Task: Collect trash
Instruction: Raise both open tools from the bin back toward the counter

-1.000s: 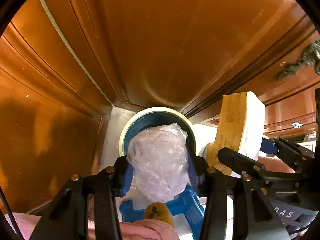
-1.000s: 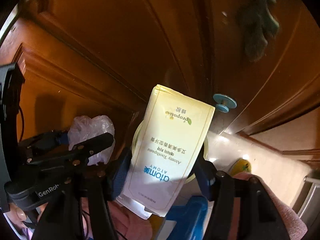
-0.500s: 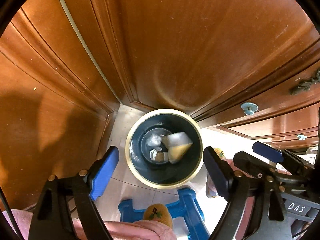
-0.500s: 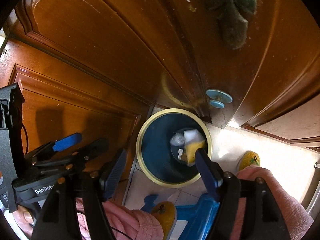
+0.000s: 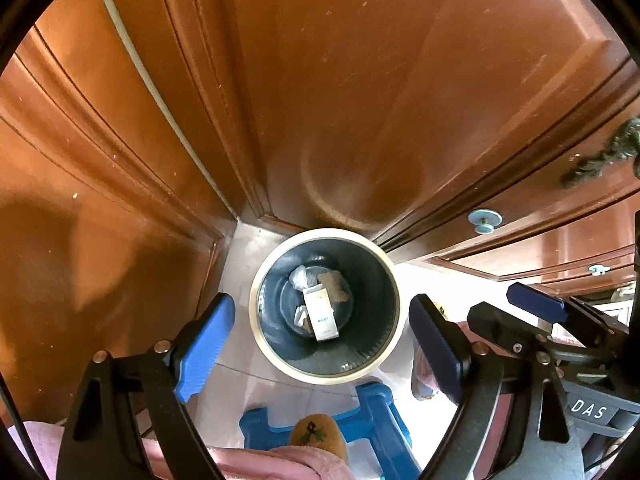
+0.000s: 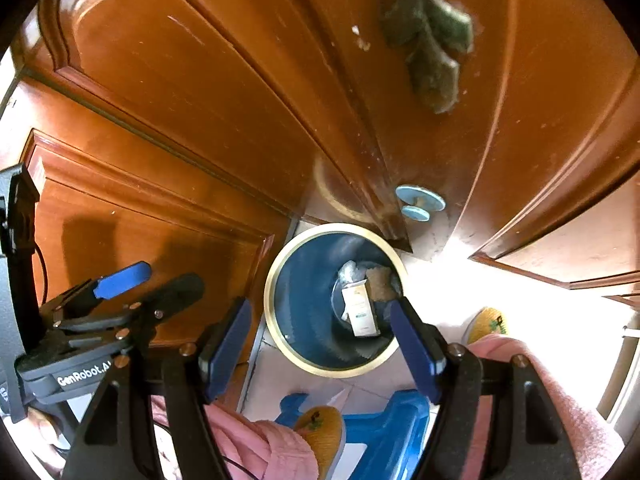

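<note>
A dark blue trash bin (image 5: 372, 292) with a cream rim stands on the floor in the cabinet corner, also in the right wrist view (image 6: 304, 300). At its bottom lie a pale toothpaste box (image 5: 320, 314) (image 6: 359, 312), a crumpled clear plastic bag (image 5: 301, 278) (image 6: 350, 271) and a brown scrap (image 5: 334, 286). My left gripper (image 5: 320, 300) hangs above the bin, its jaws opening with nothing between them. My right gripper (image 6: 320, 304) is beside it, open and empty, and it shows at the right of the left wrist view (image 5: 520, 308).
Glossy wooden cabinet doors (image 5: 360, 100) close in behind and on both sides of the bin. A blue knob (image 6: 419, 200) juts out near the rim. A blue plastic stool (image 5: 372, 412), a yellow slipper (image 5: 318, 434) and pink sleeves (image 6: 272, 444) lie below the grippers.
The left gripper let go of the plastic bag and the right one let go of the toothpaste box. Both fell into the bin and now lie at its bottom. Both grippers' jaws spread wider.
</note>
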